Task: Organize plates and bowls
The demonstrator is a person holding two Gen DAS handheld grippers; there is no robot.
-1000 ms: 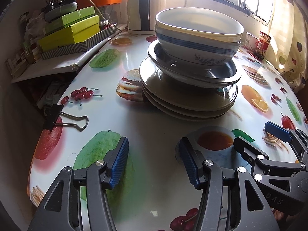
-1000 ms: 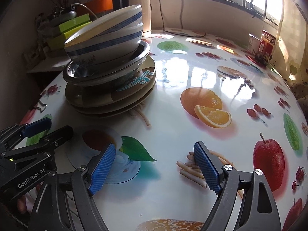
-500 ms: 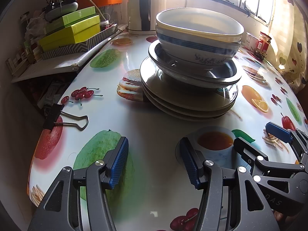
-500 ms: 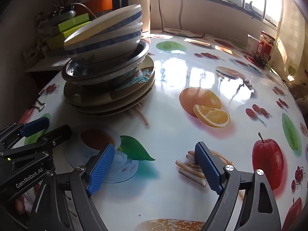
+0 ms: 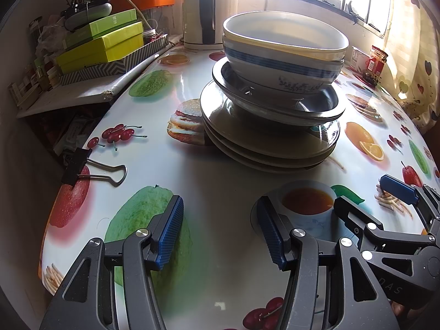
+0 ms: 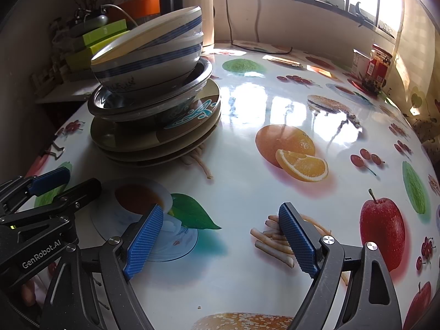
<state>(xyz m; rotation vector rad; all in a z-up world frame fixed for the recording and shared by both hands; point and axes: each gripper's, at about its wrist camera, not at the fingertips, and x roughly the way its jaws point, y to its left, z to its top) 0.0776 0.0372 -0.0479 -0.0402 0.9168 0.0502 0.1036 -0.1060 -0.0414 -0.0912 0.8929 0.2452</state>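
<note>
A stack of dishes stands on the fruit-print table point(image 5: 220, 181). Two white bowls with blue bands point(image 5: 283, 52) sit nested in a metal basin point(image 5: 277, 107), on several flat plates point(image 5: 269, 145). In the right wrist view the bowls point(image 6: 148, 57) lean left over the basin point(image 6: 154, 101) and plates point(image 6: 156, 140). My left gripper point(image 5: 220, 228) is open and empty, low over the table in front of the stack. My right gripper point(image 6: 217, 242) is open and empty, right of the stack; it also shows in the left wrist view point(image 5: 368, 198).
A black binder clip point(image 5: 90, 170) lies at the table's left edge. Yellow-green boxes point(image 5: 101, 44) are stacked on a shelf at left. A kettle point(image 5: 209, 8) stands behind the stack. A red-lidded jar point(image 6: 379, 66) stands at the far right near the window.
Both grippers have stayed open and nearly still; the views shifted only slightly.
</note>
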